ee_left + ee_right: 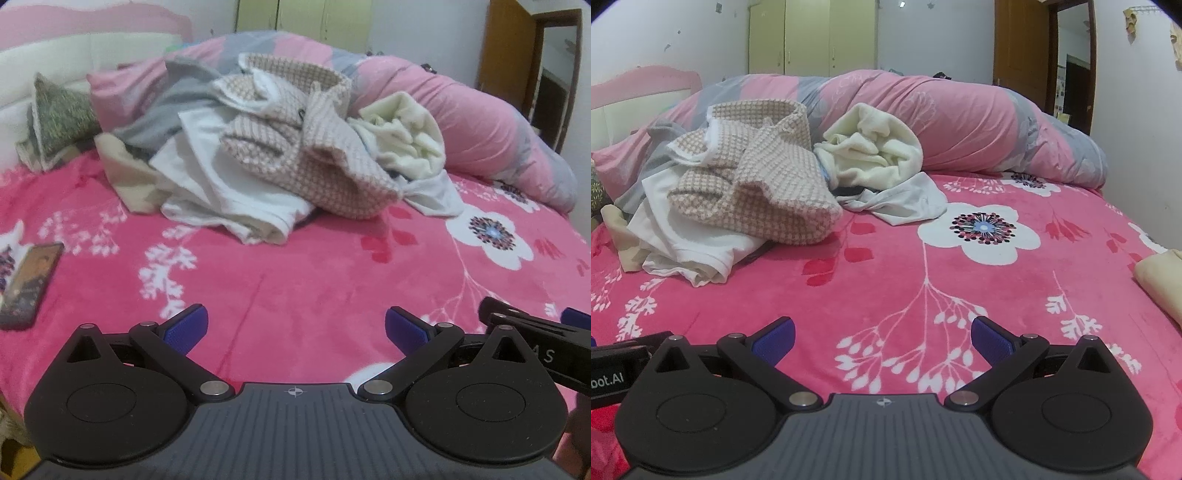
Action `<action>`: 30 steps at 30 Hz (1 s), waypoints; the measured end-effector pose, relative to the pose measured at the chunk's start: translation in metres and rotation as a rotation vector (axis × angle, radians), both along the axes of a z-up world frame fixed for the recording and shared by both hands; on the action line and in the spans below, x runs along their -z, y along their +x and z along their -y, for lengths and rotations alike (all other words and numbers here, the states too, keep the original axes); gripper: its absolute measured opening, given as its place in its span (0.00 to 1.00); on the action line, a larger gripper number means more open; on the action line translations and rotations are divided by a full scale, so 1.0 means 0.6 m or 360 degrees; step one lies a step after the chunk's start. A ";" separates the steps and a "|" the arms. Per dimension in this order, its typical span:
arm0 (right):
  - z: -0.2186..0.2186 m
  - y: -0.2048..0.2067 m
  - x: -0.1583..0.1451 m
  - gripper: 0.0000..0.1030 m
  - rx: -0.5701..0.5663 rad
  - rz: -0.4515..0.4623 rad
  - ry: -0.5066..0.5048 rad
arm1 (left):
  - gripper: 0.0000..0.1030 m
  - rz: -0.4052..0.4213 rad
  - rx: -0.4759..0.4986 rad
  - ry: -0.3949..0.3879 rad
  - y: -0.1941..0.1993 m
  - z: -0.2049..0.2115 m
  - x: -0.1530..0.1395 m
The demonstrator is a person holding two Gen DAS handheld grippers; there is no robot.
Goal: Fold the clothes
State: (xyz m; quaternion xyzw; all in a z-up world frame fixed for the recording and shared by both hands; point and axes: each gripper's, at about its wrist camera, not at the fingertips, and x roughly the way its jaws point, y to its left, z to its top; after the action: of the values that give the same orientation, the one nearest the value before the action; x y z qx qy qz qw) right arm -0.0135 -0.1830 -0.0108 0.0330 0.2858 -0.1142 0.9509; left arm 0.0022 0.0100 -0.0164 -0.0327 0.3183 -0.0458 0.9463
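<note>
Checked pink-white garment (310, 162) crumpled atop clothes heap (229, 192), unfolded.

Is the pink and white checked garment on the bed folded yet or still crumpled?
Still crumpled. The checked garment lies bunched atop the clothes pile, with no flat folds.

On my left wrist view, the right gripper (535, 332) shows the letters "A S" on its black body; on my right wrist view, the left gripper (613, 373) reads "bot.AI", cut off at the edge
</note>
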 end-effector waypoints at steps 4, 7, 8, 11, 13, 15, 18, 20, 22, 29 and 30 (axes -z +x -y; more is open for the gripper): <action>0.002 0.001 0.001 1.00 0.0002 0.0000 0.0010 | 1.00 0.0045 -0.0070 0.0049 0.000 0.002 -0.007; 0.003 0.002 0.002 1.00 0.0000 -0.0004 0.0015 | 1.00 0.0051 -0.0086 0.0005 0.001 -0.002 -0.008; 0.003 0.003 0.003 1.00 -0.0002 -0.0004 0.0016 | 1.00 0.0047 -0.0086 -0.0012 0.001 -0.002 -0.008; 0.005 0.005 0.003 1.00 -0.0006 -0.0003 0.0021 | 1.00 0.0055 -0.0081 0.0000 0.001 0.001 -0.007; 0.006 0.007 0.003 1.00 -0.0007 -0.0003 0.0023 | 1.00 0.0069 -0.0074 0.0015 0.000 0.005 -0.007; 0.006 0.009 0.003 1.00 -0.0006 -0.0003 0.0025 | 1.00 0.0078 -0.0064 0.0016 0.000 0.008 -0.008; 0.008 0.013 0.003 1.00 -0.0005 -0.0004 0.0028 | 1.00 0.0100 -0.0055 0.0024 0.000 0.011 -0.010; 0.010 0.016 0.003 1.00 -0.0004 -0.0003 0.0029 | 1.00 0.0115 -0.0053 0.0046 0.002 0.015 -0.010; 0.011 0.019 0.003 1.00 -0.0003 -0.0003 0.0030 | 1.00 0.0117 -0.0050 0.0054 0.004 0.017 -0.009; 0.015 0.030 0.005 1.00 -0.0008 -0.0008 0.0034 | 1.00 0.0124 -0.0039 0.0052 0.010 0.022 -0.009; 0.016 0.031 0.005 1.00 -0.0010 -0.0008 0.0034 | 1.00 0.0126 -0.0040 0.0051 0.011 0.022 -0.009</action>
State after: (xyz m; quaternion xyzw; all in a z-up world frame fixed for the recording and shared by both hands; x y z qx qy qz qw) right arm 0.0051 -0.1925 -0.0140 0.0421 0.2896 -0.1084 0.9501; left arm 0.0087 -0.0033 -0.0112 -0.0198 0.2808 -0.0303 0.9591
